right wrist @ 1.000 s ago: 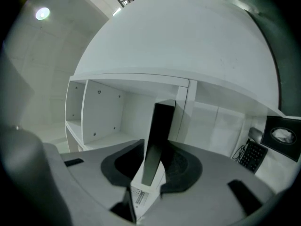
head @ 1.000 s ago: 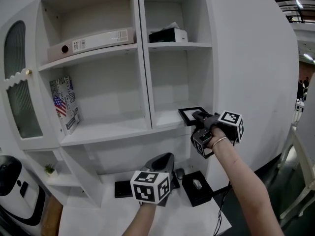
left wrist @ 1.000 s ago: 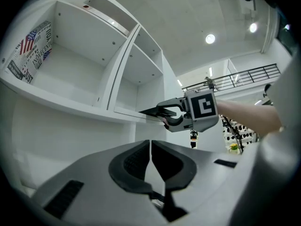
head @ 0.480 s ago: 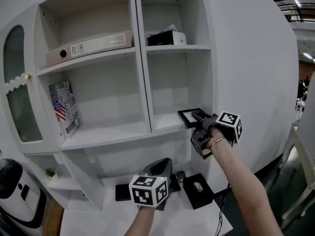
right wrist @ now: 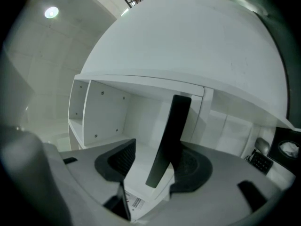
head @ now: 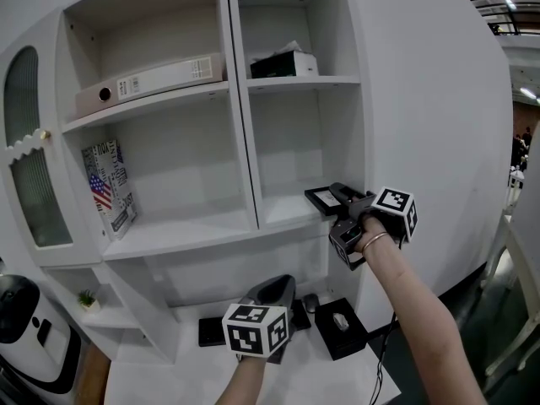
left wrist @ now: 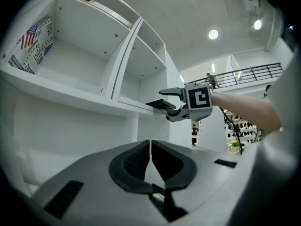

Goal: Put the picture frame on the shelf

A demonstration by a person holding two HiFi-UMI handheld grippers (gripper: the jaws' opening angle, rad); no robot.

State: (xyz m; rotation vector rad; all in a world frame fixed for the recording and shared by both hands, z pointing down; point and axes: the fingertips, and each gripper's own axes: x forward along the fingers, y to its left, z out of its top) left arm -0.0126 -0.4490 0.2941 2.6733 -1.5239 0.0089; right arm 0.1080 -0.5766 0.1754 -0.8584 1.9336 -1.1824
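The right arm (head: 409,306) reaches up and forward, its bare forearm stretched out, with a thin bangle (head: 376,241) at the wrist and the hand wrapped round the right gripper (head: 341,198). Its jaws are opening, with the picture frame (right wrist: 168,140) between them; it lies against one pad and clear of the other. The left gripper (head: 274,292) sits low and close to the body, pointing forward, its jaws closed together on nothing. Only a little of the left forearm (head: 243,386) shows.
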